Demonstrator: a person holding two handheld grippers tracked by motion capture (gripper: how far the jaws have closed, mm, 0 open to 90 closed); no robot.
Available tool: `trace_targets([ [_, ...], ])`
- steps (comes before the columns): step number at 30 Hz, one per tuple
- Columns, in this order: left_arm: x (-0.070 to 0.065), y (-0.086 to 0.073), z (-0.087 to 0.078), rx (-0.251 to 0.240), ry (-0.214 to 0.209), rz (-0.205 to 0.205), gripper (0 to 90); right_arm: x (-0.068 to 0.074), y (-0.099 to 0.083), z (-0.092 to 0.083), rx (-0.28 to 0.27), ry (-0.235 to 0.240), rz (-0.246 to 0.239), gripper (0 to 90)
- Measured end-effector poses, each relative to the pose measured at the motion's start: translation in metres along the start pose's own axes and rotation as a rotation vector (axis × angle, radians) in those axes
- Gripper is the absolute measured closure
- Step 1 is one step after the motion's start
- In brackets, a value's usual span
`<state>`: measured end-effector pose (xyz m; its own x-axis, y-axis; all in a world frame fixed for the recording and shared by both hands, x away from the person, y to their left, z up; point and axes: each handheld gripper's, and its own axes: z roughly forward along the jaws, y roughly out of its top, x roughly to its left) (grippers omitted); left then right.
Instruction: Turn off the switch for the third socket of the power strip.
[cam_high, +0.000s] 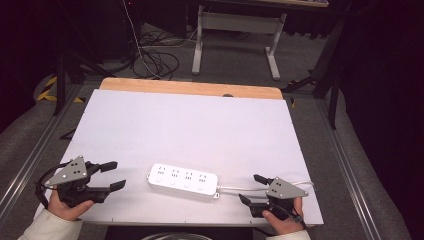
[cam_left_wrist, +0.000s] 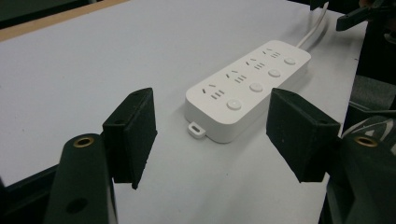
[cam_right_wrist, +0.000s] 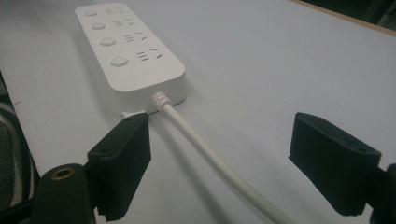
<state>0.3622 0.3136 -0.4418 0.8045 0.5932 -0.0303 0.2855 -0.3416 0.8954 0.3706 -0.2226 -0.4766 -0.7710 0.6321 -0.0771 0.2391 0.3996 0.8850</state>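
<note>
A white power strip (cam_high: 183, 180) with several sockets and round buttons lies flat near the front of the white table, its white cable (cam_high: 240, 188) running off to the right. My left gripper (cam_high: 114, 175) rests at the front left, open and pointing at the strip's left end (cam_left_wrist: 248, 87), a short way off with nothing between its jaws. At the front right my right gripper (cam_high: 251, 188) is open too. Its jaws straddle the cable (cam_right_wrist: 205, 150) without touching it, just behind the strip's cable end (cam_right_wrist: 133, 51).
The white tabletop (cam_high: 190, 125) has a wooden strip along its far edge. Beyond it stand a desk frame (cam_high: 235, 35) and loose cables (cam_high: 155, 60) on the floor. Metal rails run along both sides of the table.
</note>
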Motion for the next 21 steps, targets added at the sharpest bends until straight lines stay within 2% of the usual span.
trace_targets([
  [6, 0.004, -0.012, 0.001, 0.059, 0.001, -0.025, 32.2, 0.0, 0.0, 0.0, 0.003, -0.002, 0.001, 20.6],
  [8, 0.004, -0.015, 0.001, 0.076, 0.008, -0.014, 31.8, 0.0, 0.0, 0.0, 0.002, -0.003, 0.003, 20.6],
  [12, 0.005, -0.017, 0.0, 0.095, 0.012, -0.016, 31.7, 0.0, 0.0, 0.0, 0.005, -0.002, 0.002, 20.6],
  [14, 0.005, -0.018, 0.001, 0.105, 0.004, -0.035, 31.6, 0.0, 0.0, 0.0, 0.005, -0.002, 0.003, 20.6],
  [15, 0.005, -0.018, 0.002, 0.103, 0.001, -0.044, 31.6, 0.0, 0.0, 0.0, 0.006, -0.001, 0.003, 20.6],
  [16, 0.006, -0.018, 0.002, 0.106, 0.004, -0.035, 31.6, -0.001, -0.001, 0.001, 0.009, 0.0, 0.003, 20.6],
  [18, 0.007, -0.018, 0.003, 0.089, -0.006, -0.063, 31.6, -0.001, -0.001, 0.001, 0.012, 0.003, 0.006, 20.6],
  [21, 0.01, -0.017, 0.002, 0.064, -0.01, -0.084, 31.5, 0.0, -0.001, 0.002, 0.017, 0.004, 0.004, 20.6],
])
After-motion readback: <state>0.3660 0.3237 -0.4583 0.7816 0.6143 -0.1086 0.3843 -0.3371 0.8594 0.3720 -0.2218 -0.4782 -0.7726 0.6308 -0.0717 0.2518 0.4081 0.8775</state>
